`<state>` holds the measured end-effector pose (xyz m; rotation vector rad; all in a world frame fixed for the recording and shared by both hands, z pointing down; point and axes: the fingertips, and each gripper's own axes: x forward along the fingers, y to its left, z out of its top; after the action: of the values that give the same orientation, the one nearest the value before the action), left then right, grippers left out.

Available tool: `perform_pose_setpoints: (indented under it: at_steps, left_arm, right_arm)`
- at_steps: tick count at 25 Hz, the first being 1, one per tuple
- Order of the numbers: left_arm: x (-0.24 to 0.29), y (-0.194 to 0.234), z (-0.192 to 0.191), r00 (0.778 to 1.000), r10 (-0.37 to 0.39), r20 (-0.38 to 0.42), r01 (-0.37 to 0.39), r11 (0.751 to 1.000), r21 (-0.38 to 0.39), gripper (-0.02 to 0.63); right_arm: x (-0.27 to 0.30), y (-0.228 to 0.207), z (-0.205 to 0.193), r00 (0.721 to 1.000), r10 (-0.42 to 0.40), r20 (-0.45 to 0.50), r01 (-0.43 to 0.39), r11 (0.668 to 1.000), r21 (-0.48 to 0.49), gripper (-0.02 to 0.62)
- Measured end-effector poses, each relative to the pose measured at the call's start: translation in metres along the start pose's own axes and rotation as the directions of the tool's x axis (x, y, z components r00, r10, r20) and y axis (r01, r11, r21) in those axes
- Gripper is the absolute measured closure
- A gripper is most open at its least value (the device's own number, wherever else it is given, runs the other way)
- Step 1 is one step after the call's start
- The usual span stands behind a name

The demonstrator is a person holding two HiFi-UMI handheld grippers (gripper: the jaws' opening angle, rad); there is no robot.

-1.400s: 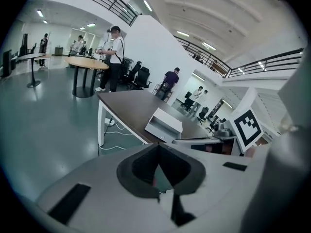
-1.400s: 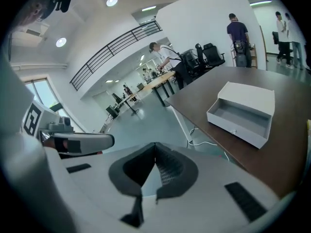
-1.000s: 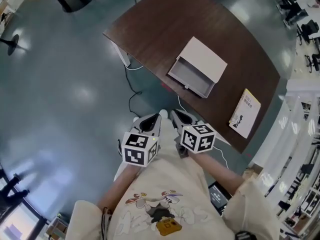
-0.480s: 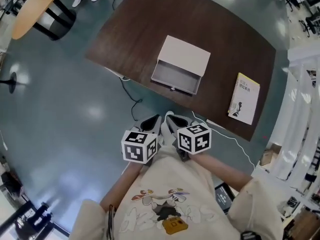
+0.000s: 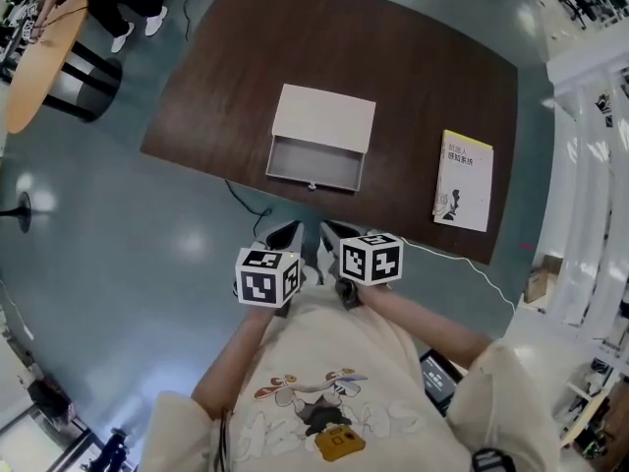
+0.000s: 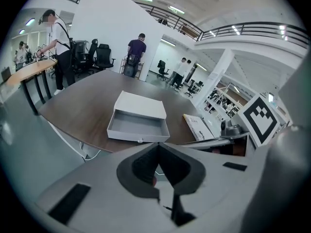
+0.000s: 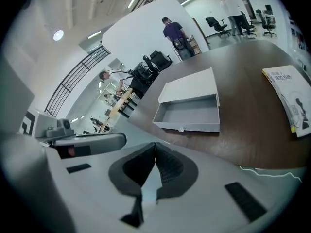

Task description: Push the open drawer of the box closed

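Note:
A white box [image 5: 324, 118] lies on the dark wooden table [image 5: 413, 77], its grey drawer [image 5: 314, 164] pulled out toward me and empty, with a small knob [image 5: 312, 186] on the front. The box also shows in the left gripper view [image 6: 142, 105] and the right gripper view [image 7: 190, 90]. My left gripper [image 5: 288, 236] and right gripper [image 5: 332, 232] hover side by side off the table's near edge, short of the drawer. Both are shut with nothing between the jaws.
A yellow-edged book [image 5: 464, 180] lies on the table right of the box. A white cable [image 5: 462, 264] hangs past the near edge. A person [image 6: 58, 33] stands at a wooden table [image 5: 44, 62] on the far left; office chairs [image 6: 99, 57] stand beyond.
The head view has swung so the table and box sit more squarely ahead. Both grippers have stayed shut and close together, shifting slightly toward the table.

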<state>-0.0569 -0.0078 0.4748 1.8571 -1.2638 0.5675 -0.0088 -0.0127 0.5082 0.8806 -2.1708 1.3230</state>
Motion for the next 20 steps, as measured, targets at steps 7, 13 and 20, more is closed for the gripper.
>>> perform_pose_setpoints:
  at_steps: [7, 13, 20]
  left_arm:
    - [0.032, 0.025, -0.001, 0.998, 0.062, -0.026, -0.062, 0.998, 0.005, 0.6]
    - [0.067, 0.048, -0.008, 0.996, 0.063, -0.064, -0.064, 0.998, -0.025, 0.6]
    - [0.101, 0.067, -0.008, 0.994, 0.041, -0.097, -0.044, 0.999, -0.026, 0.6]
  right_arm:
    - [0.026, -0.021, 0.0, 0.99, -0.138, 0.008, 0.138, 0.989, -0.047, 0.589]
    - [0.051, -0.047, 0.001, 0.973, -0.229, 0.017, 0.228, 0.972, 0.052, 0.589]
    - [0.075, -0.073, 0.005, 0.956, -0.292, 0.021, 0.289, 0.952, 0.096, 0.589]
